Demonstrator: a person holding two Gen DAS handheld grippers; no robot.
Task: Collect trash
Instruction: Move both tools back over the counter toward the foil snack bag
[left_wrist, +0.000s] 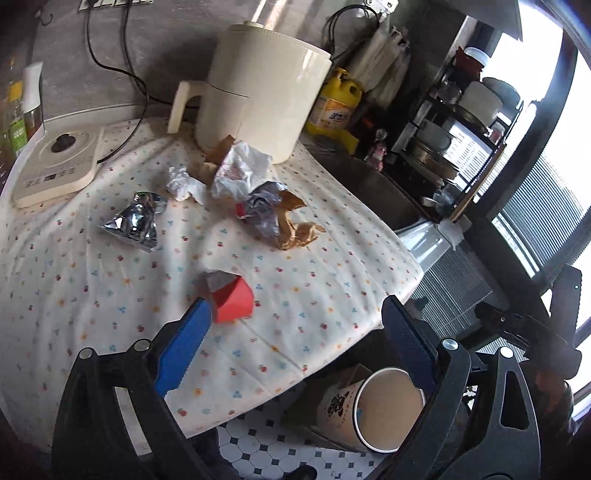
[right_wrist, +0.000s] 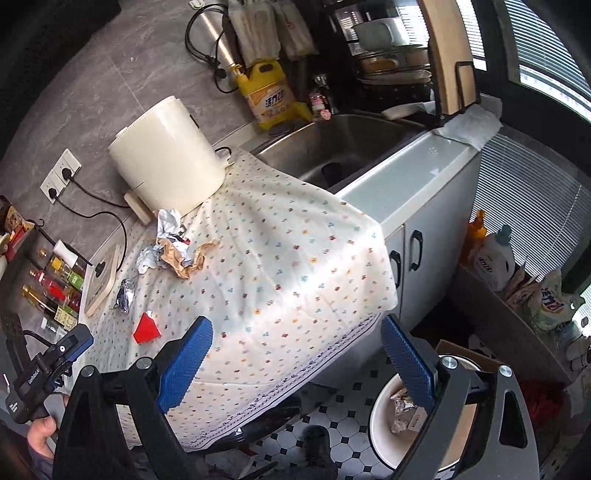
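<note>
Trash lies on a patterned tablecloth (left_wrist: 110, 295): a red carton piece (left_wrist: 236, 301), a silver foil wrapper (left_wrist: 135, 221), white crumpled paper (left_wrist: 184, 182), and a heap of white plastic and brown paper (left_wrist: 269, 206). My left gripper (left_wrist: 295, 321) is open and empty, its left fingertip just beside the red piece. My right gripper (right_wrist: 297, 332) is open and empty, above the table's front edge. A paper bin (right_wrist: 384, 439) on the floor holds foil wrappers; it also shows in the left wrist view (left_wrist: 373, 413). The red piece (right_wrist: 147, 328) and heap (right_wrist: 177, 251) show in the right wrist view.
A cream kettle (left_wrist: 258, 92) stands at the back of the cloth, a cream appliance base (left_wrist: 55, 166) at the left. A yellow detergent jug (left_wrist: 334, 103), a steel sink (right_wrist: 332, 155) and a dish rack (left_wrist: 461, 129) are to the right. Bottles (right_wrist: 55, 284) line the left.
</note>
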